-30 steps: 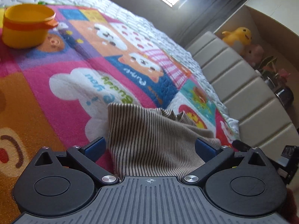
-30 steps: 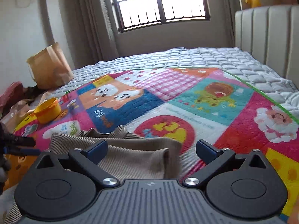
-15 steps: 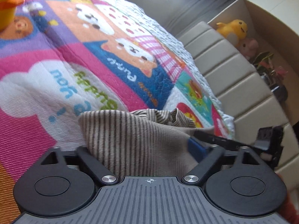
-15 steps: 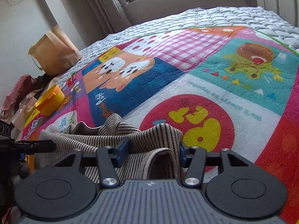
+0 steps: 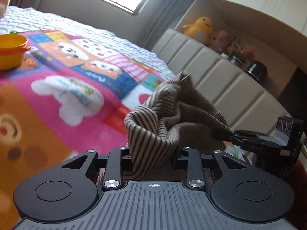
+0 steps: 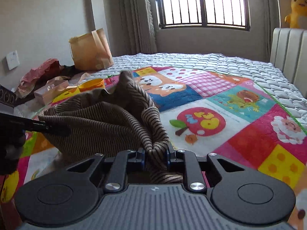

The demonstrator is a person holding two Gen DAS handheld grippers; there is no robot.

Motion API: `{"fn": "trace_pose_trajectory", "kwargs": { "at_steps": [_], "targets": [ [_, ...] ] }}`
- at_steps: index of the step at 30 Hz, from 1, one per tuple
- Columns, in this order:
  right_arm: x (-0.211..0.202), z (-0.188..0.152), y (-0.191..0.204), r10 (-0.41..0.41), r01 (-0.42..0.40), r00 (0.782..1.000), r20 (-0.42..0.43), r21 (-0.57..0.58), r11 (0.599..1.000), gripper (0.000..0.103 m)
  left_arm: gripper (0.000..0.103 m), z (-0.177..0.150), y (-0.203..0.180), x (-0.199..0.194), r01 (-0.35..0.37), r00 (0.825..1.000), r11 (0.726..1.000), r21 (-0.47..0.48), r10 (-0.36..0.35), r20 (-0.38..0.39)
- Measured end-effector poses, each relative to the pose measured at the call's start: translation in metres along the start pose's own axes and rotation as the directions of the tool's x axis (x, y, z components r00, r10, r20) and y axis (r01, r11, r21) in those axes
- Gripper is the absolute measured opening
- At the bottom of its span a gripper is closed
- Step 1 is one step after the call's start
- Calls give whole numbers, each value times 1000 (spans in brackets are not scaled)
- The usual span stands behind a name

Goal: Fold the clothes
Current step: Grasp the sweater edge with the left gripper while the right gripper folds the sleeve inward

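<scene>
1. Left gripper [image 5: 152, 158]: jaws have just been closing and now pinch one bunched corner of the striped garment [image 5: 172, 113]; cloth fills the gap between the pads.
2. Right gripper [image 6: 155, 156]: jaws have just been closing, nearly together, clamped on the opposite bunched corner of the same garment.
3. Garment: brown-and-cream striped knit, held above the near edge of the patchwork quilt [image 6: 239, 103] on the bed, slung between the two grippers.
4. Long axis: runs gripper to gripper, roughly parallel to the bed's near edge; cloth sags and folds between the grips, one loose flap standing upward.
5. Yellow tub [image 5: 11, 51] sits on the quilt's left side, well apart from the garment.
6. Brown paper bag [image 6: 91, 50] stands at the bed's far left corner.
</scene>
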State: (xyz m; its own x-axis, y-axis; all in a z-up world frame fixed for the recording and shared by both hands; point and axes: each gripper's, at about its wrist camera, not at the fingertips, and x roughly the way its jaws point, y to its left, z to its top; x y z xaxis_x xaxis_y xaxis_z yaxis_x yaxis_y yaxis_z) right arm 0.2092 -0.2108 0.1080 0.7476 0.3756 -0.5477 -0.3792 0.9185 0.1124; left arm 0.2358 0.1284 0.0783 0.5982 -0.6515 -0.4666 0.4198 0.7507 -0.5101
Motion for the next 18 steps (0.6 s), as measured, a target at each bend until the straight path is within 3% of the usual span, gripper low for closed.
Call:
{"fn": "trace_pose_trajectory", "kwargs": {
  "at_steps": [7,10,11,12,15,18],
  "targets": [
    [-47,-62,21,-89,89,996,-11,-8,996,20,43,-68,-18,-48,-93,993,989,113,101,-67],
    [-63,-89,21,-90,91,996,-16,40,995,26,61,-84,-18,-66,-92,991,991,93,100,-93],
    [-68,-97,19,-81,82,997,-21,68,994,28,73,-88,-17,-72,-85,991,993,83,93,-98],
    [-74,-104,16,-75,77,997,-21,98,992,34,83,-90,-16,-79,-81,991,994,72,88,-101],
    [-94,-115,6,-50,49,999,3,187,981,68,88,-94,-11,-97,-58,993,998,8,59,-98],
    [-110,-117,-4,-12,-6,998,65,283,959,78,95,-95,-3,-107,-11,997,994,-109,2,-78]
  ]
}}
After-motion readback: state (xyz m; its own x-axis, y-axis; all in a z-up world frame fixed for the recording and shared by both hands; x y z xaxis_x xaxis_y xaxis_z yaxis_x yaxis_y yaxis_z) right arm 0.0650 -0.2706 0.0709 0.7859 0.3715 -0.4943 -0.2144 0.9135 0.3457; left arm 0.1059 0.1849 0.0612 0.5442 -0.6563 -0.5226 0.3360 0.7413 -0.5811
